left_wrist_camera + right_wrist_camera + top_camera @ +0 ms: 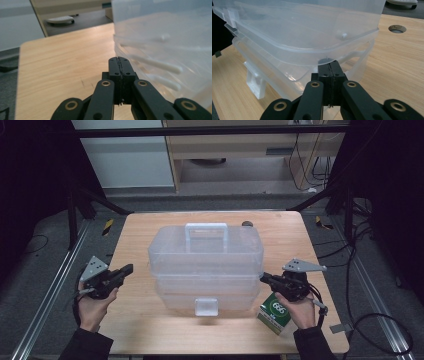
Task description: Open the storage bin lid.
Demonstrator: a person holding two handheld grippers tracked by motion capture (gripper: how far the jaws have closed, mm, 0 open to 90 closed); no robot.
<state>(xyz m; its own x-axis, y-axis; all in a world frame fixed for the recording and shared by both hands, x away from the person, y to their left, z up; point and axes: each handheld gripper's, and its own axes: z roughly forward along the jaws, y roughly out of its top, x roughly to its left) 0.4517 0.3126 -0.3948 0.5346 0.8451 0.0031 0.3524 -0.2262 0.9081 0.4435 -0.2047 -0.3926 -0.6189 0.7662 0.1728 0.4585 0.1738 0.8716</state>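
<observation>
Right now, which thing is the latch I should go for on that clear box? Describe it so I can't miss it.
Start at the wooden table and find the big clear plastic box at its middle. On the box's front wall, facing the person, hangs the small latch tab. It is frosted white and squarish, unlike the tall loop handle on top.

On the light wooden tabletop [140, 320] we see a small green-and-white carton [273, 314] near the front right corner, and a round cable hole [397, 28] at the far edge.
</observation>
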